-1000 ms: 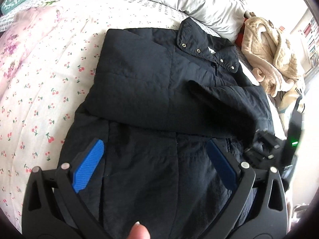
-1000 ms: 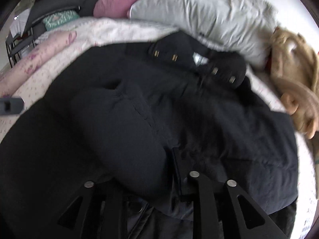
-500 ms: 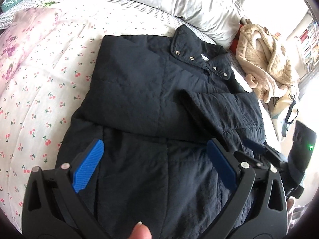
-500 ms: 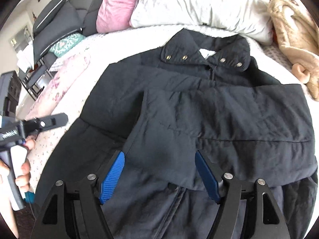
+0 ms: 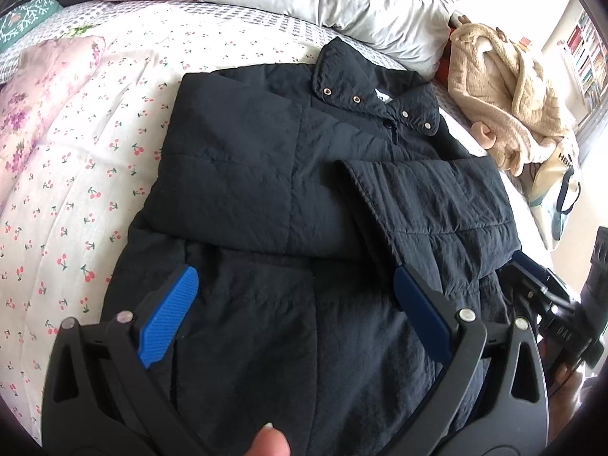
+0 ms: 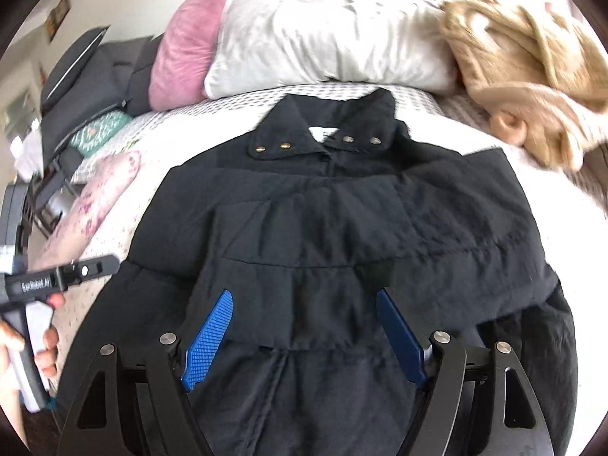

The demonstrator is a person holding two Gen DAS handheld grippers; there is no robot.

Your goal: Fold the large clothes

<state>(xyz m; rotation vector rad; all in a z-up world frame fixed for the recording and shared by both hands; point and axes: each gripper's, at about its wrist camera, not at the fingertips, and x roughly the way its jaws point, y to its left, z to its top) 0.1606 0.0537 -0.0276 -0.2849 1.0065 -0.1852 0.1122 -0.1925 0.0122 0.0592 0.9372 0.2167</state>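
Note:
A black quilted jacket (image 5: 266,174) lies front up on the bed, collar with snaps (image 5: 376,102) at the far end. Both sleeves are folded across the chest, the right one (image 5: 429,205) on top. My left gripper (image 5: 294,300) is open and empty, above the jacket's lower left part. My right gripper (image 6: 304,323) is open and empty, above the lower middle of the jacket (image 6: 342,220), near the folded sleeve's lower edge. The right gripper also shows at the right edge of the left wrist view (image 5: 547,304); the left one shows at the left of the right wrist view (image 6: 57,281).
The bed has a cherry-print sheet (image 5: 76,190). A grey pillow (image 5: 342,0) and a pink pillow (image 6: 182,60) lie at the head. A beige fleece robe (image 5: 509,91) is heaped at the far right. A pink floral blanket (image 5: 34,87) lies at the left.
The right gripper let go of the right sleeve, which now lies flat across the chest, and opened and drew back toward the hem. The left gripper stayed open and shifted little.

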